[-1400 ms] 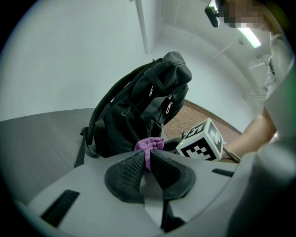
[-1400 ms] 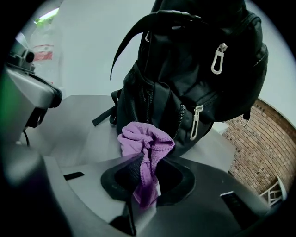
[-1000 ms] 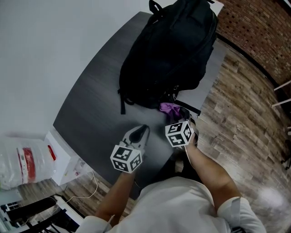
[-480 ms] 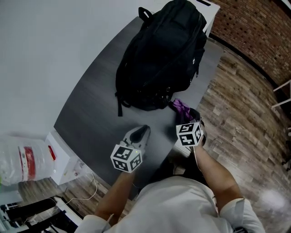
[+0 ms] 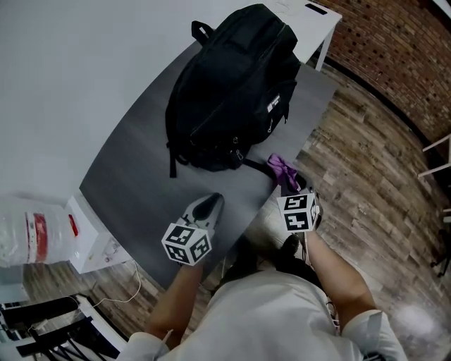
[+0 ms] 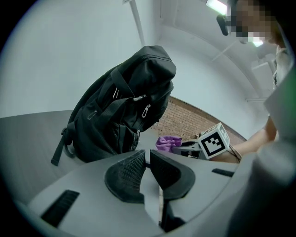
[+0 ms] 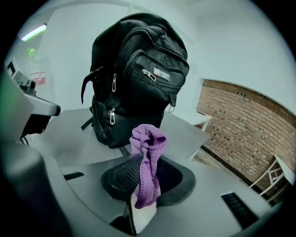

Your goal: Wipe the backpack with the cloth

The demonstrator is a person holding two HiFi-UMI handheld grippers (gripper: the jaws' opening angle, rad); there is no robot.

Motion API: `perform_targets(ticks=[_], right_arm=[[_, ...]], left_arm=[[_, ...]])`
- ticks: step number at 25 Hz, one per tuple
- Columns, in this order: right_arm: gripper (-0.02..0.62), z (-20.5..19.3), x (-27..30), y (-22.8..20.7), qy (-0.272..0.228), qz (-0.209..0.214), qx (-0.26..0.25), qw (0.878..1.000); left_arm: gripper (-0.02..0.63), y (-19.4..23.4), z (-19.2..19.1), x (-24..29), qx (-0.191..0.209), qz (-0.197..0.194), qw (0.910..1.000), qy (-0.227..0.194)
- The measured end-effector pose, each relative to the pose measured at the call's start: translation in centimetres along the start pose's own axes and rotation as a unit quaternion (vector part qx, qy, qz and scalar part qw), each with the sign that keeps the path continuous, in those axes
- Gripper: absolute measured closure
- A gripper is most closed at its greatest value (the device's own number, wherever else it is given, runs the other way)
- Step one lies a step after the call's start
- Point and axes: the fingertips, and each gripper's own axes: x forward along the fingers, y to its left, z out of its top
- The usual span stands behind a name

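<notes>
right now the right gripper (image 7: 147,173) pinches the purple cloth (image 7: 148,143) tight between its jaws at the right edge of the table (image 5: 134,176), just beside the base of the black backpack (image 5: 229,92), which fills the far half. the left gripper (image 6: 147,159), jaws nearly together on nothing, hovers by the near edge.

The black fabric backpack (image 5: 229,84) rests on the far half of the grey rectangular table (image 5: 134,176). The purple knitted cloth (image 5: 283,169) sits between the jaws of the right gripper (image 5: 291,185), at the table's right edge, just beside the backpack's near corner. The left gripper (image 5: 206,208) is over the table's near part, left of the cloth and apart from the backpack. A white side table (image 5: 313,17) stands behind the backpack.
</notes>
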Motion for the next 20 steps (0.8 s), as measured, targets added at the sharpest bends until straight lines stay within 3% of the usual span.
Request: perform_targets(ticks=[20], right_arm=[[0.518,-0.7,-8.1,-9.4,-0.045,0.021,0.056,0.997]], left_arm=[[0.592,-10.0,1.5,3.4,-0.002,-0.035,0.9993,-0.011]])
